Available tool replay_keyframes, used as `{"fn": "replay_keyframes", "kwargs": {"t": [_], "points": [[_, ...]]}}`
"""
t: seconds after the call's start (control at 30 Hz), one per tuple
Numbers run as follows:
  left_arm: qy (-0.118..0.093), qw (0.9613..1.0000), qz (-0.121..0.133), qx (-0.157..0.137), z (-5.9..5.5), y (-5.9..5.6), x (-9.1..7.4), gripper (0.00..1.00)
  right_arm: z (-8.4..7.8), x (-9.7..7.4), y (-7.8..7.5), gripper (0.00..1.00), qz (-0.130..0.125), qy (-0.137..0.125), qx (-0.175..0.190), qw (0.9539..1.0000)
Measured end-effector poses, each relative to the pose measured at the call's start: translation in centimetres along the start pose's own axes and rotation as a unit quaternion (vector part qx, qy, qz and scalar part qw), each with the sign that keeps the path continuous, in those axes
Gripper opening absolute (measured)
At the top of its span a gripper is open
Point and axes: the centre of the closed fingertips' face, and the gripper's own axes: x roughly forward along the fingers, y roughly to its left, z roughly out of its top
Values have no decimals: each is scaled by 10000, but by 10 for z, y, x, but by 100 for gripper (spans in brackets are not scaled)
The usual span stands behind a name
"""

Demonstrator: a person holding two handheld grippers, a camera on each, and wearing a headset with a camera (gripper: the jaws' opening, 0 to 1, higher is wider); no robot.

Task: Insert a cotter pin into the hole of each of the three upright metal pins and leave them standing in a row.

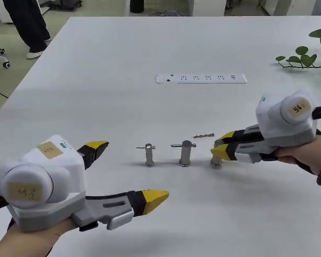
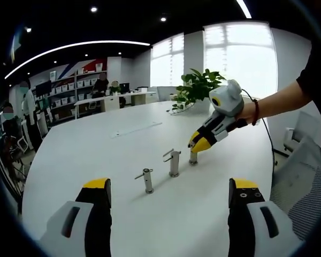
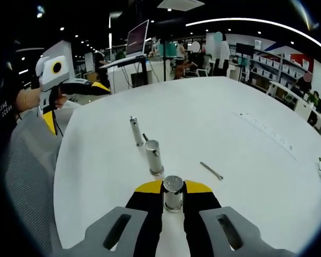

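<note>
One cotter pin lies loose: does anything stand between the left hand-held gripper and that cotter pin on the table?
Yes. The left pin and middle pin, both fitted, stand roughly between the left hand-held gripper and the loose cotter pin, which lies just behind the row.

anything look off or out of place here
One cotter pin lies loose on the table, not yet in the rightmost metal pin held by the right tongs. Otherwise nothing's askew.

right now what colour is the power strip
White plastic power strip, clearest in the head view.
</note>
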Motion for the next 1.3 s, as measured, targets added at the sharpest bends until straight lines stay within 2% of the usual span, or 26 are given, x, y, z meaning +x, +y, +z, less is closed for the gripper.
{"fn": "replay_keyframes", "kwargs": {"t": [0.5,0.93,1.3], "points": [[12,10000,-20,16,-2,-4,-3,90,7,9,34,8,310,-106,-111,9994],[12,10000,-18,31,-2,-6,-5,89,18,21,51,8,549,-160,-265,9980],[17,10000,-24,46,-1,-7,-5,89,17,29,58,8,672,-156,-326,9971]]}}
